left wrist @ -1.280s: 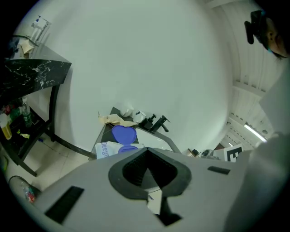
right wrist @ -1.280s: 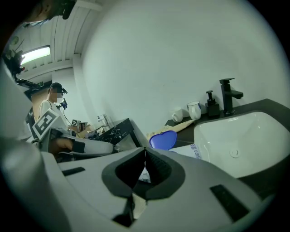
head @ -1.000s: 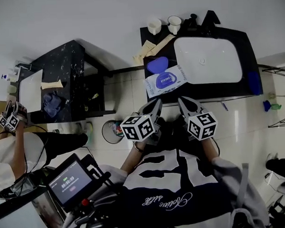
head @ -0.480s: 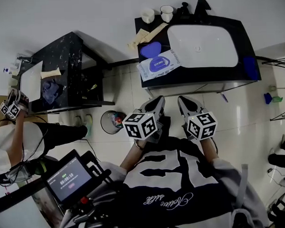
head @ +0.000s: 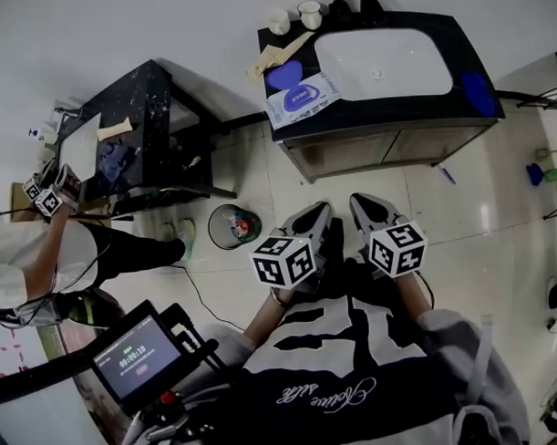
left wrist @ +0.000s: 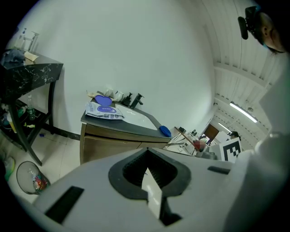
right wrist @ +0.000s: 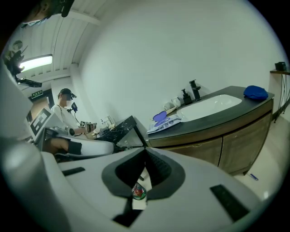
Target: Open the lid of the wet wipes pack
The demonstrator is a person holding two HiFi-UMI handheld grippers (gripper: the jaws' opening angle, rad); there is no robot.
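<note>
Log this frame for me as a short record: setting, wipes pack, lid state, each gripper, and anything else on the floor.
setting: dark counter with white sink, viewed from above
wet wipes pack: lying on the counter, left of the sink
lid: blue, flipped open
left gripper: jaws together, nothing between them, held apart from the counter
right gripper: jaws together, nothing between them, held apart from the counter
floor: waste bin

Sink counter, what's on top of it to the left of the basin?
A wet wipes pack with its blue lid flipped open, a beige strip behind it, and two cups at the back corner. Anything under the pack is covered.
</note>
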